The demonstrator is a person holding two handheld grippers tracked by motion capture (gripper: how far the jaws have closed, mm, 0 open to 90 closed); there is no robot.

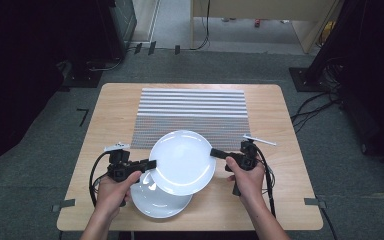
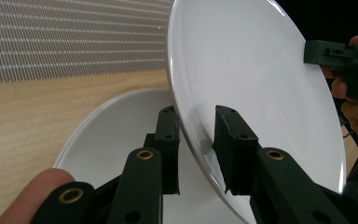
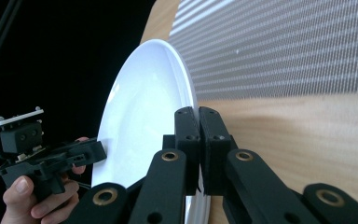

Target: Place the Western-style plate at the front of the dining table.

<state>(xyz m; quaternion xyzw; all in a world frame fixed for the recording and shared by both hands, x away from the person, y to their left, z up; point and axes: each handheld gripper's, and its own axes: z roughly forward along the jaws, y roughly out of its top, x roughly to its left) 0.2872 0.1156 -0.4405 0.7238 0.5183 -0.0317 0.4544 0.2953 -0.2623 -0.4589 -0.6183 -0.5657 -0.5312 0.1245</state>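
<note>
A white plate [image 1: 182,162] hangs tilted above the table, held at two opposite edges. My left gripper [image 1: 152,164] is shut on its left rim, and in the left gripper view [image 2: 196,116] the plate's rim [image 2: 251,84] runs between the two black jaws. My right gripper [image 1: 214,152] is shut on the right rim; in the right gripper view [image 3: 198,112] the jaws pinch the plate's edge [image 3: 144,121]. A second white plate [image 1: 160,202] lies flat on the table below, partly covered by the lifted one and also seen under my left jaws [image 2: 116,135].
A grey striped mat [image 1: 192,117] covers the back half of the wooden table [image 1: 280,125]. Dark equipment and cables stand on the floor at both sides. The front table edge is close to the lower plate.
</note>
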